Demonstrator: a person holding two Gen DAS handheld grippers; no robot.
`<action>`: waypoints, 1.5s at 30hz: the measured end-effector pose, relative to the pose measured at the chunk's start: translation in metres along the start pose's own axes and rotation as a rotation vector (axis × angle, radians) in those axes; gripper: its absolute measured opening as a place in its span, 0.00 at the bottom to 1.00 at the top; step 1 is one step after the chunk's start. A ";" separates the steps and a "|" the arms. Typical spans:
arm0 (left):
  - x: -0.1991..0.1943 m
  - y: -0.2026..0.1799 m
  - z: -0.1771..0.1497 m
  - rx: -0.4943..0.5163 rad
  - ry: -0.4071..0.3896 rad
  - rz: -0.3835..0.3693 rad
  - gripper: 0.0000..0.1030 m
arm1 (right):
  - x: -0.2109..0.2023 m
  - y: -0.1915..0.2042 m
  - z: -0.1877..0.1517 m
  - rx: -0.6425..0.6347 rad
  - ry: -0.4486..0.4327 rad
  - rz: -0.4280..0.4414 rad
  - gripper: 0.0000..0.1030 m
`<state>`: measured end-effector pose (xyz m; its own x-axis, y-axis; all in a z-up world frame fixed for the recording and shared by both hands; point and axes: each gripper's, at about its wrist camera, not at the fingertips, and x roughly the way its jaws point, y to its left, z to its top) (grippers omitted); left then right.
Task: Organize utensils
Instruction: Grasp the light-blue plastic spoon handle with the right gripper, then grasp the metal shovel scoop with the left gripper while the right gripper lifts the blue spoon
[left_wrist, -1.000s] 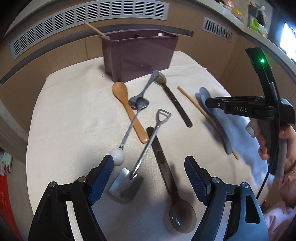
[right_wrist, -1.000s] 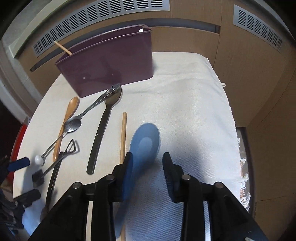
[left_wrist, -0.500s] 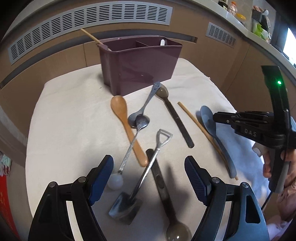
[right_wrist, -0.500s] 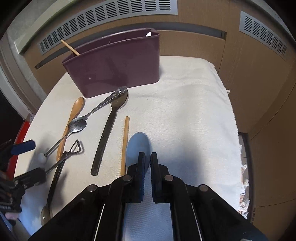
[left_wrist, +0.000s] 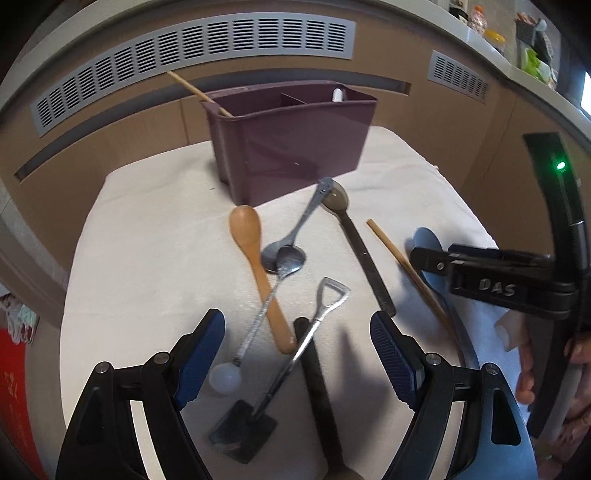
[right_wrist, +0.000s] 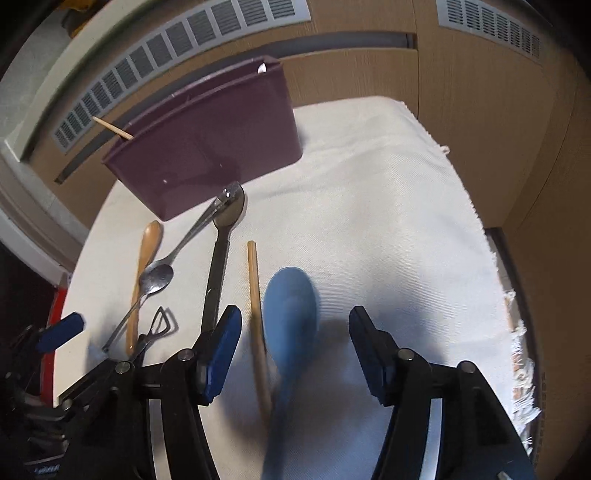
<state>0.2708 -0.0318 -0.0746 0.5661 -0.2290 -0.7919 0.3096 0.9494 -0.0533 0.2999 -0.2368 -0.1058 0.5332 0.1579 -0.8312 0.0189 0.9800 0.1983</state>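
- Only the left wrist view shows the shovel-shaped spoon (left_wrist: 258, 417) whole, between the left gripper (left_wrist: 297, 354)'s wide-open, empty fingers.
- Right gripper (right_wrist: 295, 350): fingers spread, empty; the blue spoon (right_wrist: 290, 314)'s handle is blurred.

Table under cream cloth (left_wrist: 147, 229): maroon caddy (left_wrist: 295, 147) near far edge; spoons, chopstick (right_wrist: 255, 295), blue spoon (right_wrist: 290, 314) scattered nearer.
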 end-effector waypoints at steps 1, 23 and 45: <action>-0.002 0.005 -0.001 -0.012 -0.004 0.001 0.80 | 0.006 0.004 0.000 -0.005 0.008 -0.013 0.57; 0.059 -0.028 0.045 0.355 0.283 -0.202 0.42 | -0.045 -0.022 -0.012 -0.127 -0.077 0.018 0.30; -0.056 -0.008 0.047 0.074 -0.233 -0.111 0.24 | -0.065 -0.008 -0.012 -0.203 -0.141 0.043 0.30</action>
<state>0.2733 -0.0366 -0.0013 0.6834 -0.3826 -0.6218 0.4297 0.8993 -0.0811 0.2553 -0.2539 -0.0599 0.6431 0.1955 -0.7404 -0.1688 0.9793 0.1120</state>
